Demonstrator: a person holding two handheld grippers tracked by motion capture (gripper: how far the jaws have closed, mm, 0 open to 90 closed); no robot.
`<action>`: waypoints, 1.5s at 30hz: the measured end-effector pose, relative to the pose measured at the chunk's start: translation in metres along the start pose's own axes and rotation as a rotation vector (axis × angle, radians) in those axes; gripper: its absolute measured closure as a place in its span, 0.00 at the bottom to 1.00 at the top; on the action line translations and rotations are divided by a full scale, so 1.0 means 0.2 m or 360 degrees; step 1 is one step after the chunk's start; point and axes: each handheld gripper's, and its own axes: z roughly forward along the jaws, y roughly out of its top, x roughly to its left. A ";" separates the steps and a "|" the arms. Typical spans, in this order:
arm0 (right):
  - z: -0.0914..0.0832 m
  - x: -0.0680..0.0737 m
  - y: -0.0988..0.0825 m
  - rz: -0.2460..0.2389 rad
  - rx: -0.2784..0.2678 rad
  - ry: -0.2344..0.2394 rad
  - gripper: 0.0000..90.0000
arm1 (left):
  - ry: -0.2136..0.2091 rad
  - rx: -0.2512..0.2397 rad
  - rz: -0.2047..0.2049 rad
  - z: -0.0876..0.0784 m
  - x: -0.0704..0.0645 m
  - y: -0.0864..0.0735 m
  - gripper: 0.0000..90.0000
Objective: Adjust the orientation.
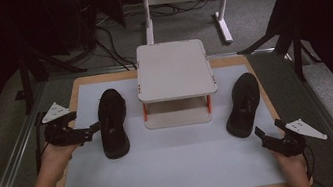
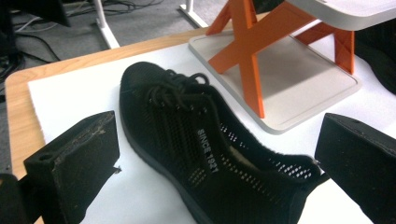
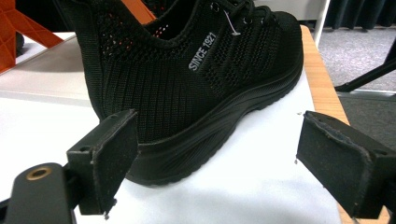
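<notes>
The left hand-held gripper is held released, its jaws spread wide just beside the heel half of the left shoe, which lies between them in the left gripper view. The right hand-held gripper is likewise released and is poised near, but apart from, the heel of the right shoe. Both shoes are set upright on the white surface, their long axes running away from the person, toes far, heels near. The left gripper is judged nearer its shoe, so a sideways closing on the heel would be called for. Between the shoes a two-tier rack with orange legs is seen; both its shelves appear bare.
</notes>
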 end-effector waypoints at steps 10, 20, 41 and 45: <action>0.00 0.00 0.00 0.0003 0.0013 0.0010 0.14 | -0.0010 0.0276 0.0097 0.10 -0.04 0.20 0.00; 0.01 0.00 0.00 0.0000 0.0019 0.0013 0.14 | -0.0008 0.0494 0.0232 0.24 -0.13 0.36 0.00; 0.01 0.00 0.00 -0.0020 0.0039 0.0024 0.14 | 0.0157 0.1071 0.0166 0.51 -0.18 0.50 0.00; 0.01 0.00 0.00 -0.0021 0.0035 0.0018 0.14 | 0.0188 0.1120 0.0117 0.56 -0.18 0.52 0.00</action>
